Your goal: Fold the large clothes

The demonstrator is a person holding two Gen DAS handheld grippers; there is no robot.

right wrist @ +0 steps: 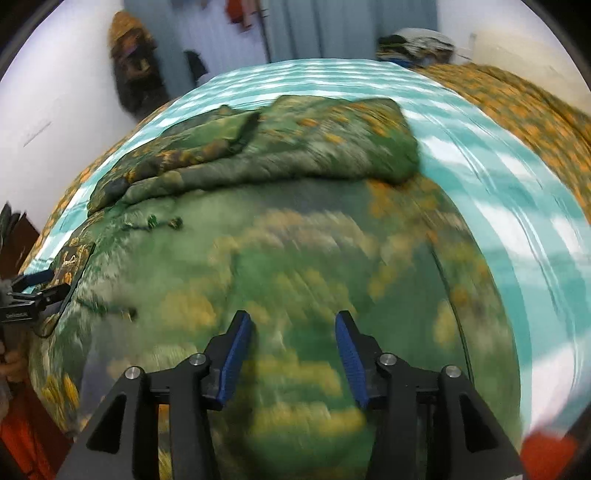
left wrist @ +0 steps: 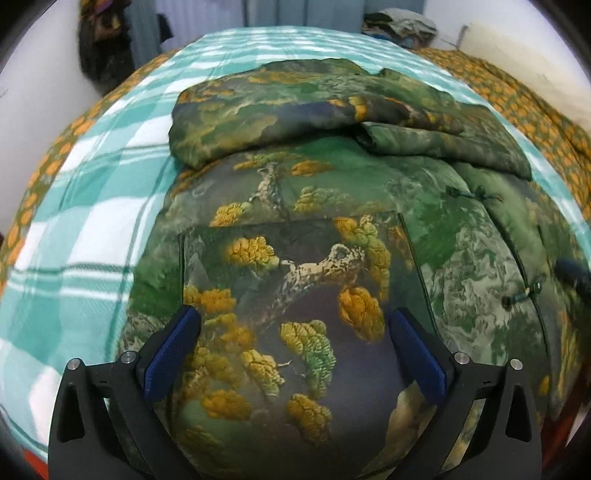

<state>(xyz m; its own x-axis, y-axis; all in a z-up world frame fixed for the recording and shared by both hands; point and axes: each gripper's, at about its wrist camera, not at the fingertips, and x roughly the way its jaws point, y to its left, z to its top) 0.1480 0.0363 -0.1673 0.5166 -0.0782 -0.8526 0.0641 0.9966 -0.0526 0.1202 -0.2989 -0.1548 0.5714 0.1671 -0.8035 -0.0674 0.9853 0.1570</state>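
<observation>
A large green garment [left wrist: 332, 229] printed with pine trees and yellow foliage lies flat on the bed, with knotted cord buttons [left wrist: 521, 295] down its front. Its sleeves [left wrist: 295, 110] are folded across the upper part. My left gripper [left wrist: 293, 312] hovers over the garment's lower left area, its blue pads wide open with nothing between them. In the blurred right wrist view the garment [right wrist: 295, 240] fills the middle and my right gripper [right wrist: 291, 315] hangs above it, pads apart and open on nothing. The left gripper [right wrist: 37, 288] shows at that view's left edge.
A teal and white checked sheet [left wrist: 92, 221] covers the bed, over an orange-patterned cover [left wrist: 535, 110] along the sides. A pile of clothes [left wrist: 399, 24] sits at the far end. Dark clothing [right wrist: 136, 66] hangs on the back wall. A person's hand [right wrist: 11, 365] is at the left edge.
</observation>
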